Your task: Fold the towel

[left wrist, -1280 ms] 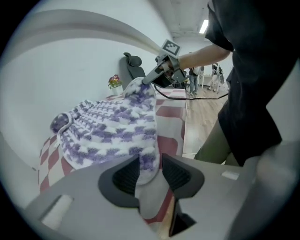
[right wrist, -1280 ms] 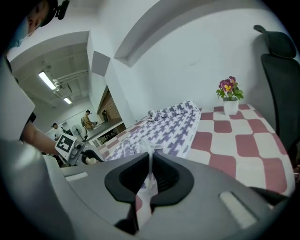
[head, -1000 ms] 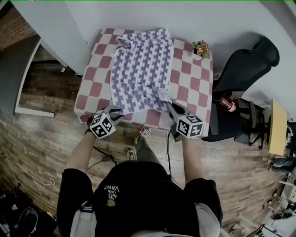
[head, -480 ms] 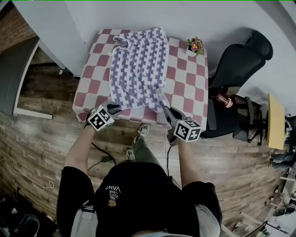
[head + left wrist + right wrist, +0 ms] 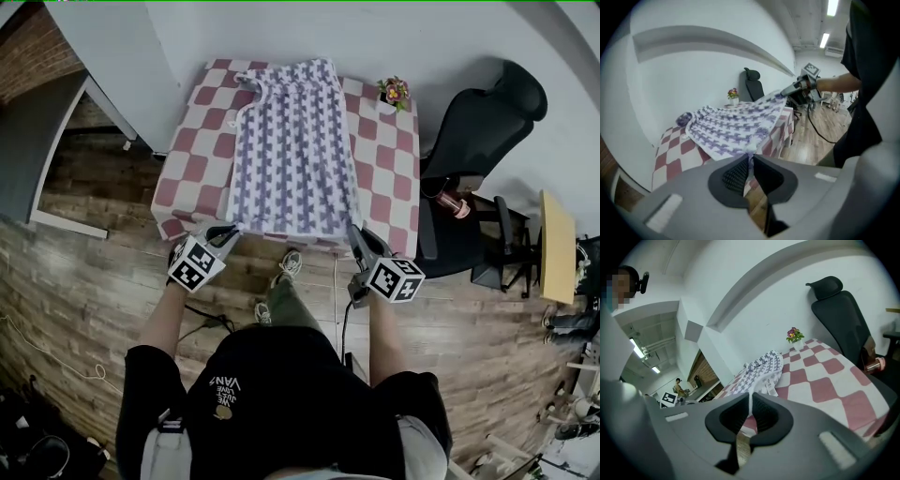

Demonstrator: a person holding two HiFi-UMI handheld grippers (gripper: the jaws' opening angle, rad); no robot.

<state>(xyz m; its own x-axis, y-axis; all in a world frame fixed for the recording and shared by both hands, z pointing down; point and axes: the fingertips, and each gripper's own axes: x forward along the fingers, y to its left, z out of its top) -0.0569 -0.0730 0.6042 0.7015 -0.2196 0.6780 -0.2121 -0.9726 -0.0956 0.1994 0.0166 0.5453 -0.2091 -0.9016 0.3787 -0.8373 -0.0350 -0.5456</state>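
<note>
A purple-and-white patterned towel [image 5: 295,150] is seen laid lengthwise on a table draped in a red-and-white chequered cloth [image 5: 192,169]. Its far end is bunched near the wall and its near edge is stretched between two hand-held grippers at the table's front. The near left corner is pinched in the left gripper [image 5: 228,232], whose jaws have just been closing and are pressed onto the fabric. A fold of the towel is caught between that gripper's dark pads [image 5: 736,176]. The near right corner is clamped in the right gripper [image 5: 358,236], its jaws pressed almost together on a thin white edge of the towel. Both grippers are held just off the table's front edge, above a wooden floor [image 5: 94,281]. A small pot of flowers [image 5: 394,91] stands at the table's far right corner. A black office chair [image 5: 483,117] is parked beside the table on the right.
</note>
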